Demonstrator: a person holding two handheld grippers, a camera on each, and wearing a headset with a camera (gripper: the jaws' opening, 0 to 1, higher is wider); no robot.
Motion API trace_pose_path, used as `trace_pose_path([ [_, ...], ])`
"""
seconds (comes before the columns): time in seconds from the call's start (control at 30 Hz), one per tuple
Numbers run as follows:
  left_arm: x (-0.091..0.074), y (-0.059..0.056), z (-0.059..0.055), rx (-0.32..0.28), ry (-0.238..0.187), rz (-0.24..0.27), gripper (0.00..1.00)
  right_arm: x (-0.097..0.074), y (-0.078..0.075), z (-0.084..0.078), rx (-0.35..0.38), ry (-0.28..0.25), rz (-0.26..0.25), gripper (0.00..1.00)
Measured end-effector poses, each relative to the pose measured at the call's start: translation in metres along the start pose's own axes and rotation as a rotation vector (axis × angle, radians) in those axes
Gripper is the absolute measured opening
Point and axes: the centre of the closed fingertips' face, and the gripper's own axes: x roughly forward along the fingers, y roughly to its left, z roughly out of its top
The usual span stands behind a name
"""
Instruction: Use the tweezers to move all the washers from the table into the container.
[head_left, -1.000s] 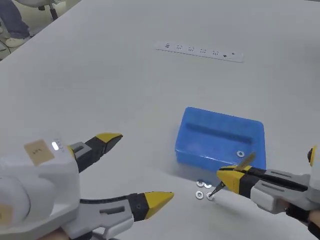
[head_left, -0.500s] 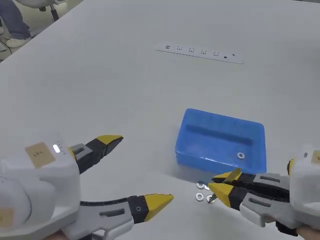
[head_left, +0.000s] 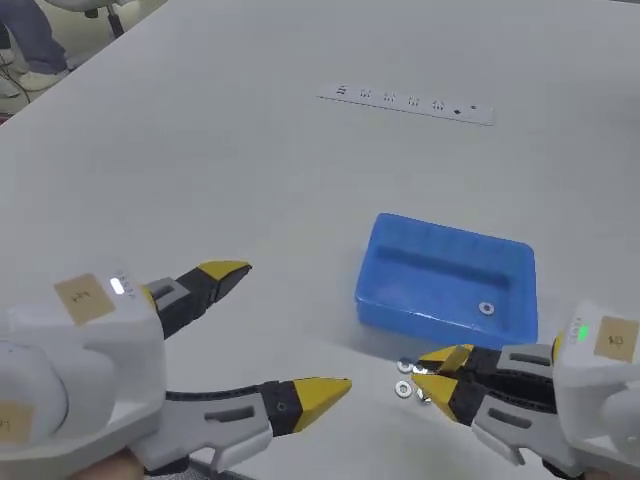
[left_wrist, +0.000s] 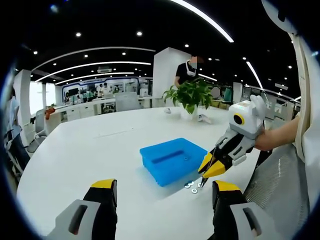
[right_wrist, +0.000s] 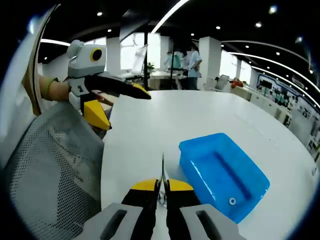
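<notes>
Head view showed that the right gripper (head_left: 430, 366) had slid lower over the washers (head_left: 404, 388) on the table (head_left: 200, 150), still clamped on the tweezers (right_wrist: 162, 167). I think no washer was lifted yet. One washer (head_left: 486, 309) lay inside the blue container (head_left: 430, 315). The left gripper (head_left: 285, 330) waited with its jaws wide apart. The tweezer tips were hidden there, and some washers were covered, so I could not count them.

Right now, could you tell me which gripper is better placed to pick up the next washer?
The right gripper: it is shut on the tweezers, whose tips are by the washers in front of the blue container. The left gripper is open, empty and off to the side.
</notes>
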Motion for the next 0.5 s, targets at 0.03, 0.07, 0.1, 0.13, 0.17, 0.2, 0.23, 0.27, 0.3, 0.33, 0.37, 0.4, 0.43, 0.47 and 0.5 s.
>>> trace_pose_path([
  [0.03, 0.000, 0.000, 0.000, -0.001, 0.000, 0.001, 0.79, -0.003, -0.003, 0.004, 0.014, -0.010, -0.008, 0.02],
  [0.07, 0.000, 0.000, 0.001, -0.004, -0.004, 0.000, 0.79, -0.008, -0.008, 0.010, 0.028, -0.026, -0.021, 0.02],
  [0.1, 0.000, 0.000, 0.001, -0.004, -0.007, 0.000, 0.79, -0.012, -0.011, 0.015, 0.032, -0.037, -0.028, 0.02],
  [0.13, 0.000, 0.000, 0.001, -0.004, -0.007, 0.000, 0.79, -0.017, -0.016, 0.022, 0.042, -0.052, -0.036, 0.02],
  [0.17, 0.000, 0.000, 0.001, -0.004, -0.006, -0.002, 0.79, -0.020, -0.020, 0.027, 0.051, -0.066, -0.041, 0.02],
  [0.2, 0.000, 0.000, 0.001, -0.003, -0.005, -0.003, 0.79, -0.025, -0.024, 0.035, 0.063, -0.090, -0.046, 0.02],
  [0.23, 0.000, -0.001, 0.001, -0.001, -0.005, -0.004, 0.79, -0.027, -0.027, 0.040, 0.076, -0.104, -0.048, 0.02],
  [0.27, 0.000, -0.001, 0.001, 0.000, -0.005, -0.004, 0.79, -0.031, -0.032, 0.046, 0.091, -0.119, -0.049, 0.02],
  [0.3, 0.000, -0.001, 0.001, 0.001, -0.005, -0.005, 0.79, -0.033, -0.035, 0.050, 0.105, -0.132, -0.055, 0.02],
  [0.33, 0.000, -0.001, 0.001, 0.001, -0.005, -0.005, 0.79, -0.035, -0.038, 0.054, 0.118, -0.147, -0.058, 0.02],
  [0.37, 0.000, -0.001, 0.001, 0.001, -0.005, -0.004, 0.79, -0.036, -0.041, 0.057, 0.136, -0.154, -0.054, 0.02],
  [0.4, 0.000, 0.000, 0.001, 0.001, -0.006, -0.002, 0.79, -0.038, -0.046, 0.060, 0.163, -0.170, -0.059, 0.02],
  [0.43, -0.001, 0.000, 0.002, -0.002, -0.009, -0.001, 0.79, -0.038, -0.050, 0.062, 0.176, -0.181, -0.064, 0.02],
  [0.47, -0.001, 0.000, 0.002, -0.003, -0.011, -0.001, 0.79, -0.039, -0.056, 0.062, 0.202, -0.187, -0.066, 0.02],
  [0.5, -0.001, 0.000, 0.002, -0.004, -0.013, 0.000, 0.79, -0.039, -0.061, 0.062, 0.218, -0.190, -0.076, 0.02],
])
